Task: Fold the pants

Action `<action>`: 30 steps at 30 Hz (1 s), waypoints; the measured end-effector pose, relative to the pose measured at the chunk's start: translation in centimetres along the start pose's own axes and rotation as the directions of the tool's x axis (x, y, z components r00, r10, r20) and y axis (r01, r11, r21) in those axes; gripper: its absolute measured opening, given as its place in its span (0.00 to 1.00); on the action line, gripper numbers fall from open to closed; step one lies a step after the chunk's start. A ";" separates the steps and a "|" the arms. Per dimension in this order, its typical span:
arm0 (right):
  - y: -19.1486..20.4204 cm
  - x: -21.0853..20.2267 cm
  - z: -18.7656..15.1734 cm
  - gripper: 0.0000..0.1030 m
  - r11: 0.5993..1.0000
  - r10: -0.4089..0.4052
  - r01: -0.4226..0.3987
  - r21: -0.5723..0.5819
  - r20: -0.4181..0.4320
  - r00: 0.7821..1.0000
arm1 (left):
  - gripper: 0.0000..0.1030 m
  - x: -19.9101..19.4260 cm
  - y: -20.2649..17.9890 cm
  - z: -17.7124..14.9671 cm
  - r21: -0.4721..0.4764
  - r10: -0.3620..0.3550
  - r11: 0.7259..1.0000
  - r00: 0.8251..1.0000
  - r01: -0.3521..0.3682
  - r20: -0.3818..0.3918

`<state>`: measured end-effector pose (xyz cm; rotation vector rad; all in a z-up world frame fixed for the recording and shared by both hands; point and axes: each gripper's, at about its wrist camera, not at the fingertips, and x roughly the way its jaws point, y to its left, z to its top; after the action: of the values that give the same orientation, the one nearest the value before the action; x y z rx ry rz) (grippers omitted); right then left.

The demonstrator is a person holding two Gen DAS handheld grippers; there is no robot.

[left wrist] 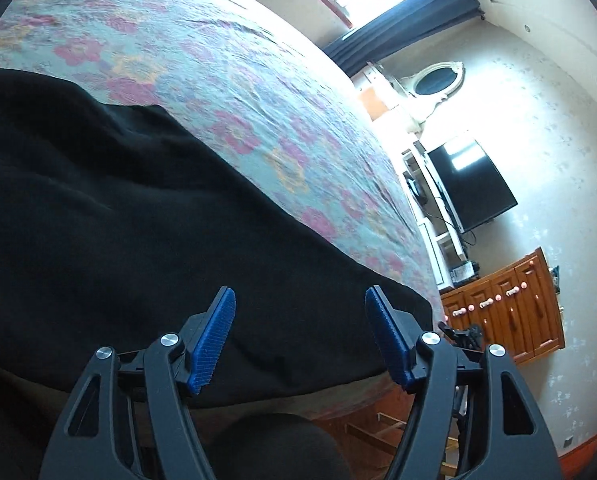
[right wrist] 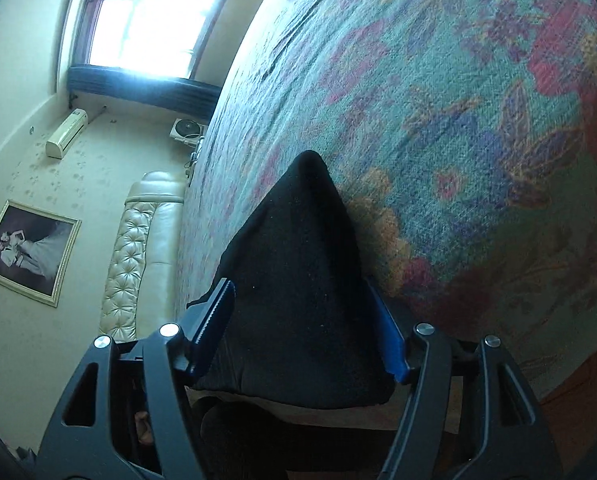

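A bed with a floral bedspread [left wrist: 234, 92] is filling most of both views, and every place here is being given relative to it. Beyond its far edge a window [right wrist: 150, 16] is glowing over a dark curtain [left wrist: 406, 24]; past its foot a black television [left wrist: 472, 184] and a wooden cabinet [left wrist: 506, 312] are standing against the wall, and at its head a tufted cream headboard [right wrist: 138, 248] is running below a framed picture [right wrist: 28, 252].

The black pants [left wrist: 110, 220] are lying on the bedspread at the near edge of the bed. The left gripper [left wrist: 300, 336] is hovering over them with its blue pads [left wrist: 214, 340] spread apart and nothing between them. The right gripper [right wrist: 304, 328] is also standing with fingers apart; a peaked fold of the pants is sitting between them, and whether the pads are touching it cannot be told.
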<state>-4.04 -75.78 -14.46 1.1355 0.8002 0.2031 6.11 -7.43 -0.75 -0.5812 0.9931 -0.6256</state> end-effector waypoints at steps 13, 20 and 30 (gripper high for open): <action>-2.5 -0.5 -3.4 0.67 0.980 0.189 -0.193 0.054 0.076 0.979 | 0.75 -3.9 8.9 1.5 -0.178 0.091 0.981 0.993 -0.077 0.070; -2.7 -0.9 -3.3 0.64 0.984 0.151 -0.164 0.072 0.159 0.976 | 0.75 -4.5 9.6 1.5 -0.180 0.088 0.981 0.994 -0.074 0.070; 0.9 -1.8 -3.2 0.14 0.996 0.066 -0.078 0.037 0.267 0.961 | 0.75 -5.0 10.2 2.1 -0.124 0.095 0.988 0.995 -0.093 0.011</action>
<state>-7.19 -74.05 -13.41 1.2076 0.5277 0.0897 8.10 3.45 -4.04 -0.6433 1.0420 -0.4774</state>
